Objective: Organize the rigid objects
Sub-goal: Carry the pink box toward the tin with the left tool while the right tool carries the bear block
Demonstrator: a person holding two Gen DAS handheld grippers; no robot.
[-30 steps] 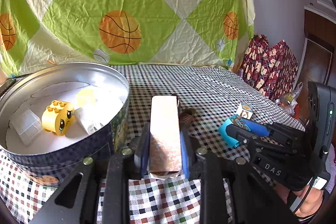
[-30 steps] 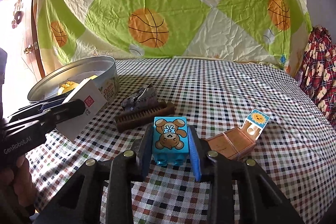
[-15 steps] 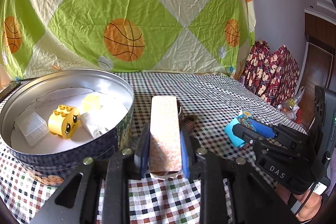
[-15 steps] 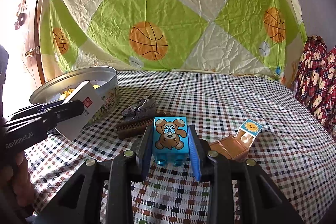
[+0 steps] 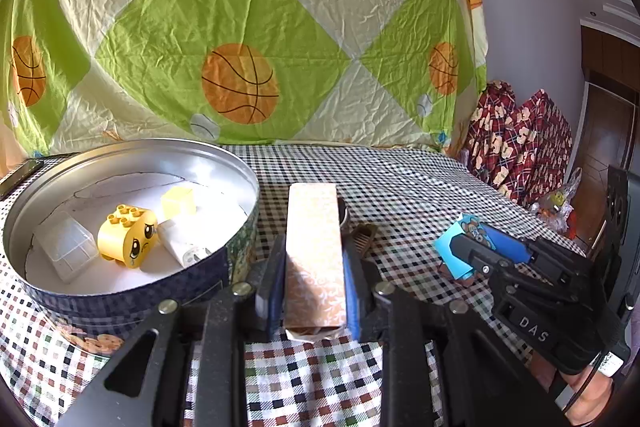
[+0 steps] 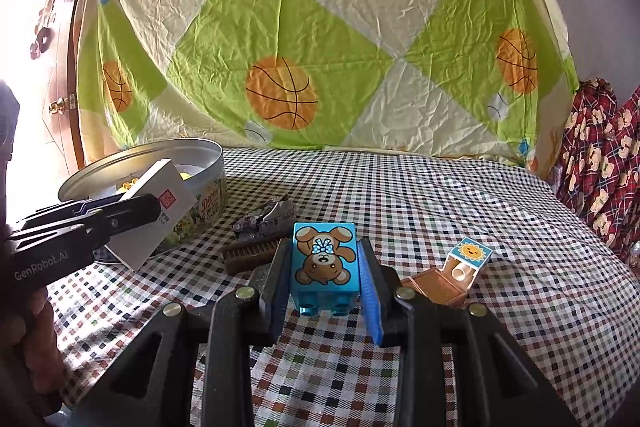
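My left gripper (image 5: 314,267) is shut on a long tan patterned box (image 5: 314,251), held above the checked cloth just right of the round tin (image 5: 224,267). The tin holds a yellow face brick (image 5: 127,242), a pale yellow cube (image 5: 179,201), a clear box (image 5: 66,251) and a white piece (image 5: 182,245). My right gripper (image 6: 325,277) is shut on a blue bear brick (image 6: 325,261), lifted above the cloth. The right wrist view also shows the left gripper (image 6: 132,215) with the box (image 6: 160,211) beside the tin (image 6: 208,191).
A brown brush (image 6: 248,255) and crumpled foil (image 6: 264,221) lie between the grippers. A brown box (image 6: 434,285) with a sun brick (image 6: 470,255) lies at the right. A basketball-print sheet (image 6: 320,47) hangs behind. Red patterned fabric (image 5: 520,147) sits past the table's right edge.
Both grippers have risen a little with their loads. The left one with the tan box has edged closer to the tin. Grips are unchanged.
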